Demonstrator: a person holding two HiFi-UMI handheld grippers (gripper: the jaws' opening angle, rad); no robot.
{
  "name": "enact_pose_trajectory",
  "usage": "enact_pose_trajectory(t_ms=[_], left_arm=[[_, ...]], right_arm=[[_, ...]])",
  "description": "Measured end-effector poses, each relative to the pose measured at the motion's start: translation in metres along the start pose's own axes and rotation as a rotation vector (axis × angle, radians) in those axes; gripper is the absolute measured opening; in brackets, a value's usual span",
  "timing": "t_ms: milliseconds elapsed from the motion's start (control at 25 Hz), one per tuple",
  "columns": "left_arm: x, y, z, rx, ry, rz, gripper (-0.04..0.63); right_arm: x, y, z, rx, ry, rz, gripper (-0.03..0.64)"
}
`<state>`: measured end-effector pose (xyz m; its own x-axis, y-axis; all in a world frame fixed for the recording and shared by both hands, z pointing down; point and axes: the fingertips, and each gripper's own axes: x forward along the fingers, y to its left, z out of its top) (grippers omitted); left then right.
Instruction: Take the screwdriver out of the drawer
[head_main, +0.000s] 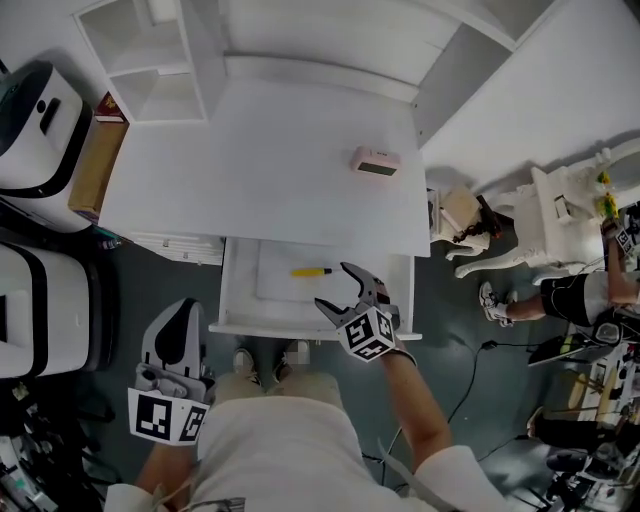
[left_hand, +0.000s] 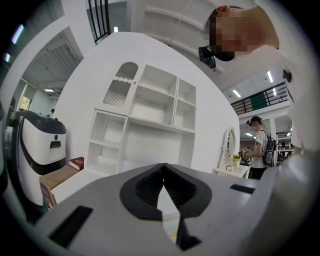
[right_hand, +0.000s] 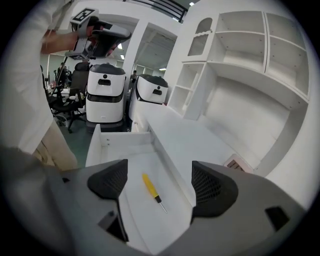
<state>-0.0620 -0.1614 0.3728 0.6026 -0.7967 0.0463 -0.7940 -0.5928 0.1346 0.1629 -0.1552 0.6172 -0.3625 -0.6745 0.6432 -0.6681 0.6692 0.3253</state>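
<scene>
Jaws wide apart on right gripper (right_hand: 160, 182) over screwdriver (right_hand: 150, 190); closed, empty, on left gripper (left_hand: 163, 172)

**Head view.** Camera on the person's head, facing steeply down. Far enough to take in the whole tabletop (head_main: 260, 170), the pulled-out drawer (head_main: 280, 287), the left hand-held gripper (head_main: 178, 312), the right hand-held gripper (head_main: 333, 285) and the floor.

**Left gripper view.** Camera on the left hand-held gripper, low at the tabletop's front edge. Faces roughly level across it to the shelf unit (left_hand: 150, 115). Its own jaws fill the lower frame.

**Right gripper view.** Camera on the right hand-held gripper, close above the drawer, facing down along it.

**Shared.**
- Drawer and screwdriver (right_hand: 150, 189): head view and right gripper view.
- Shelf unit: all three views.
- Left hand-held gripper: also caught in the right gripper view, top left.
</scene>
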Motion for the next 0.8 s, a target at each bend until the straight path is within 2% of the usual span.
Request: enact_pose_trajectory(t_ms=[240,440,800], left_arm=[[-0.006,0.011,-0.013,-0.008,0.038,0.044,0.015],[-0.017,0.015,-0.025,-0.019,0.073,0.093,0.015],[-0.041,0.034,-0.041,-0.033,0.112,0.188,0.015]], right_arm=[[0.045,0.017,-0.031,-0.058,0.103,0.117,0.405],[0.087,0.033,-0.06,-0.105,0.205,0.226,0.359],[0.129,0.044,-0.086,-0.22,0.306,0.33,0.336]])
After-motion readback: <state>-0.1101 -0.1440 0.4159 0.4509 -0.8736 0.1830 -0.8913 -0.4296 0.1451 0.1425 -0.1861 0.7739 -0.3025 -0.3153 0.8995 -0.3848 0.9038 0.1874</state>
